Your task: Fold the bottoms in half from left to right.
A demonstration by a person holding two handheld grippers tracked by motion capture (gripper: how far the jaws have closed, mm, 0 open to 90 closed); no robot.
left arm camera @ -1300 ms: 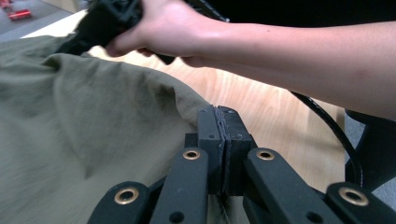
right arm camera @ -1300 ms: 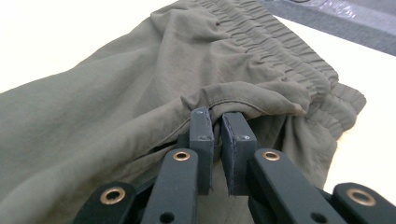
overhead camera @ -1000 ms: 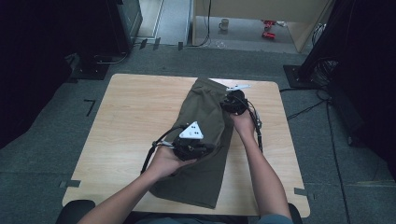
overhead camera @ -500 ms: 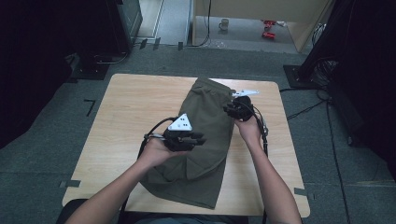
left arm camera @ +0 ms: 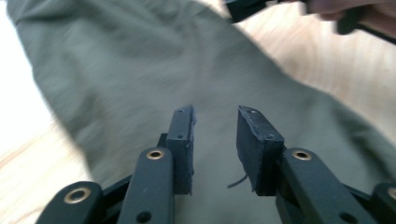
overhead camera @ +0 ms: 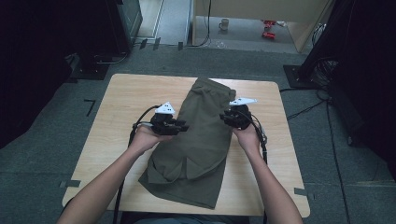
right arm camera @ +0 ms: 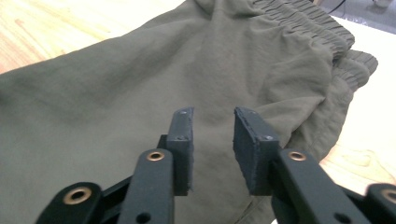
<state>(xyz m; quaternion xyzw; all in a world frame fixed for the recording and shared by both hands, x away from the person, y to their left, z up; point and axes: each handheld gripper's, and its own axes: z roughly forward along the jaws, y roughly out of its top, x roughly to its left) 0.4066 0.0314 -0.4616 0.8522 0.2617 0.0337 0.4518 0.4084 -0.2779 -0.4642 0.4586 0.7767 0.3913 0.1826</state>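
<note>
Grey floor surrounds a pale wooden bench (overhead camera: 116, 102) bearing 1 pair of olive shorts (overhead camera: 201, 140), folded lengthwise along its middle. Left tongs (overhead camera: 180, 127) and right tongs (overhead camera: 224, 117) flank the shorts, both having just opened, empty. Fabric appears light, limp, non-slippery; best pinched at the elastic waistband (right arm camera: 299, 18) or hem.

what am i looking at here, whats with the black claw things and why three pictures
A person at a wooden table holds a hand-held claw in each hand. One picture comes from a camera above the table; the other two come from cameras riding on each claw, looking along its two black jaws. A pair of olive green shorts lies flat on the table. The left claw sits at the shorts' left edge and its jaws have just been opening; the right claw sits at their right edge. Both stand open over the cloth, gripping nothing.
</note>
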